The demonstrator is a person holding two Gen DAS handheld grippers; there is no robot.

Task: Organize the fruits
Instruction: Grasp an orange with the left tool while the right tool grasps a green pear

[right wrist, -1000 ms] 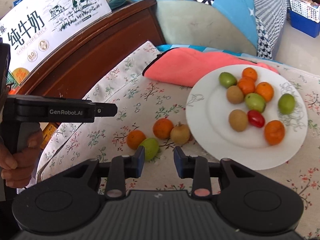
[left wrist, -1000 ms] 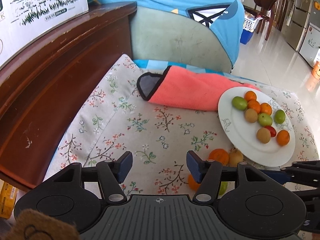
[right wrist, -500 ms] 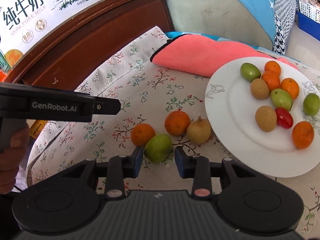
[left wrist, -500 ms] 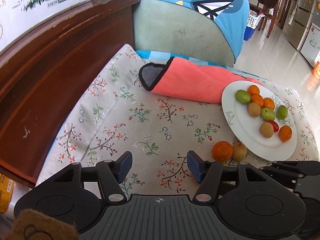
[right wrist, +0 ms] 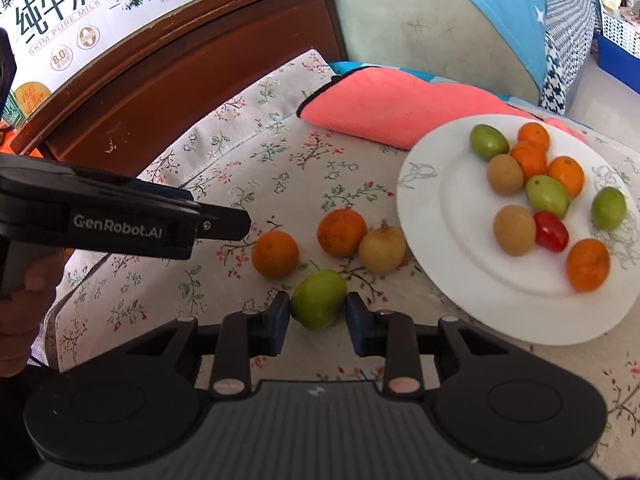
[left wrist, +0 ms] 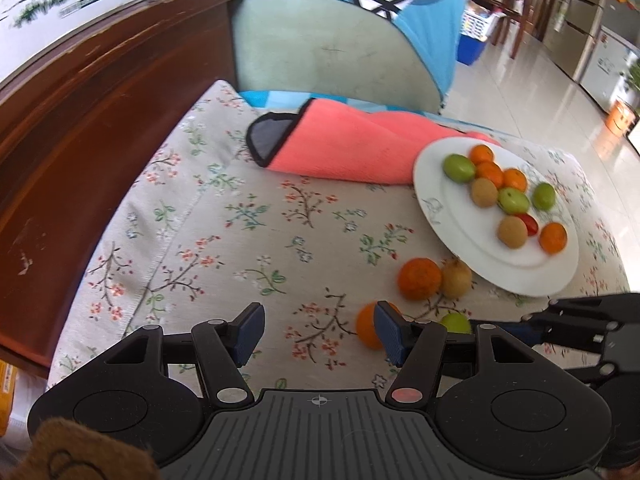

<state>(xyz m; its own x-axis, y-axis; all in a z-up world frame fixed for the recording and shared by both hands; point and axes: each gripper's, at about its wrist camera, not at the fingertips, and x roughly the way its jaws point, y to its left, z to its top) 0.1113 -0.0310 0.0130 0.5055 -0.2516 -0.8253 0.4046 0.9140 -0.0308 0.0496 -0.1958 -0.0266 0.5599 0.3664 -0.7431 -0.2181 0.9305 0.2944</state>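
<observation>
1. While your right gripper (right wrist: 318, 322) points down at the cloth (right wrist: 248, 152), its jaws are closing with the green fruit (right wrist: 319, 299) between them; the left pad looks to touch the fruit, and a thin gap shows at the right pad.
2. That green fruit lies on the cloth, just in front of three others: an orange (right wrist: 275, 254) to its upper left, a second orange (right wrist: 342, 232) beyond, and a tan fruit (right wrist: 382, 249) beside the plate (right wrist: 448, 240).
3. On the plate you have nine fruits: three green, four orange, two tan, plus one red (right wrist: 551, 230).
4. Your left gripper (left wrist: 318, 330) hangs over bare cloth with its jaws about half open and nothing between them; an orange sits just behind its right finger.
5. A pink towel (left wrist: 352, 148) lies behind the plate, its edge under the plate's far rim.
6. From the right wrist view, your left gripper reaches in from the left, held by a hand (right wrist: 24, 280).
</observation>
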